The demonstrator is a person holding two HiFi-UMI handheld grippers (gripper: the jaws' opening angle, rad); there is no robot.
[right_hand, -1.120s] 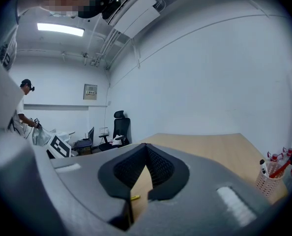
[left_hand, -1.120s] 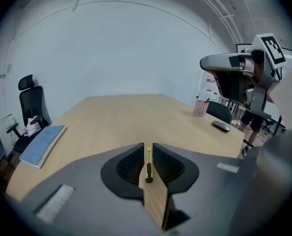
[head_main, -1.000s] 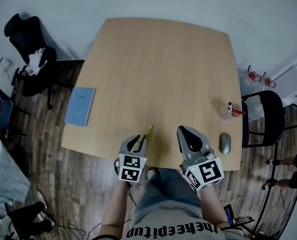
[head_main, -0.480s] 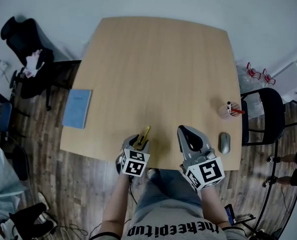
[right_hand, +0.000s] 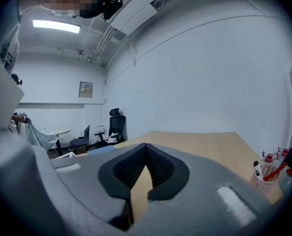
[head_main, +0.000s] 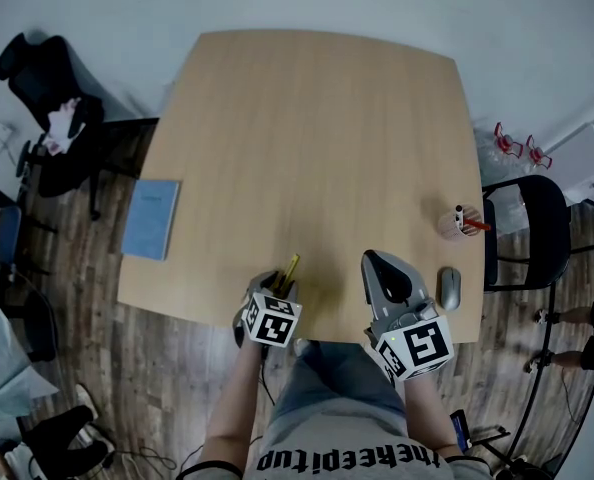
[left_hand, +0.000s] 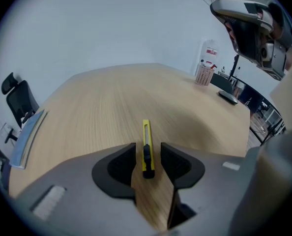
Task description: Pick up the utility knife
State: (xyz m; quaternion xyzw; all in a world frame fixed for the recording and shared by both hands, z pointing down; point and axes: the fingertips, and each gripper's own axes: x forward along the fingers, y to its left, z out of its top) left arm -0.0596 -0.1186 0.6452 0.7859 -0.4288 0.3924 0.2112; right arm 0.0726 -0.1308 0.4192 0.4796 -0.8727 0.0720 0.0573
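Observation:
The utility knife [left_hand: 146, 141], yellow with a black slider, lies flat on the wooden table [head_main: 317, 118] near its front edge. In the head view the knife [head_main: 292, 266] pokes out just beyond my left gripper [head_main: 278, 286]. In the left gripper view my left gripper [left_hand: 148, 151] points steeply down with the knife's rear end between its jaws. The jaws are closing, and a gap still shows on each side of the knife. My right gripper [head_main: 383, 270] hovers to the right over the table edge. In its own view the right gripper [right_hand: 146, 147] has its tips together and nothing in them.
A grey mouse [head_main: 448, 288] and a mesh pen cup [head_main: 455, 221] sit at the table's right side. A blue notebook [head_main: 151, 219] lies on the left edge. A black chair [head_main: 537, 218] stands right of the table, and an office chair [head_main: 47, 98] stands at the left.
My left gripper has sunk toward the table and tipped downward, with its jaws now astride the knife's rear end. The knife and the right gripper have stayed put.

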